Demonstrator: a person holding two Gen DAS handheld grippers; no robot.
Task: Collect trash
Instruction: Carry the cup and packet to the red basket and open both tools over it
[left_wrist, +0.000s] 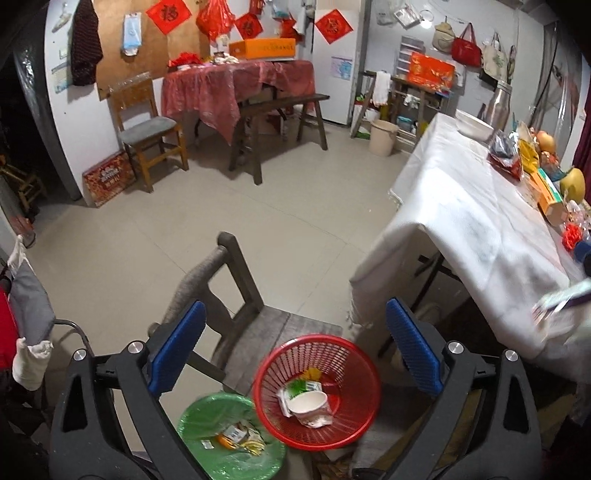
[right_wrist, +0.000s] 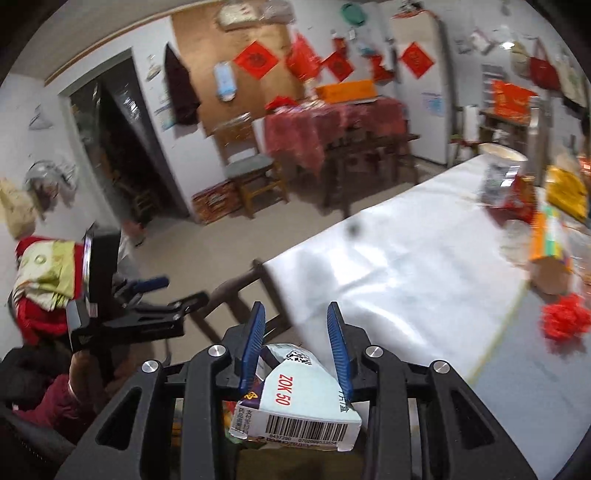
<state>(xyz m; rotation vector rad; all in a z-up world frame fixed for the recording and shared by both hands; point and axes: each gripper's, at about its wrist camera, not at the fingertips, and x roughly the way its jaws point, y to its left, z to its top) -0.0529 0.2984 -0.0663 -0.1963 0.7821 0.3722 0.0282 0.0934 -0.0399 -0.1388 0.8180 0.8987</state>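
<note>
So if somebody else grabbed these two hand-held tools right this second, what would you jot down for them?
Left gripper: jaws wide apart, nothing held, above the red basket.
Right gripper: jaws closed on a flattened carton with a barcode, near the corner of the white-covered table.
Done: a paper cup and wrappers lie in the red basket; more scraps lie in the green basket beside it, both on the wooden chair.
Left: drop the carton in a basket, then check the table's cluttered far edge.

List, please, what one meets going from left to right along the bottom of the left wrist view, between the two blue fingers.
Left blue finger → green plate → red basket with a paper cup inside → right blue finger.
</note>
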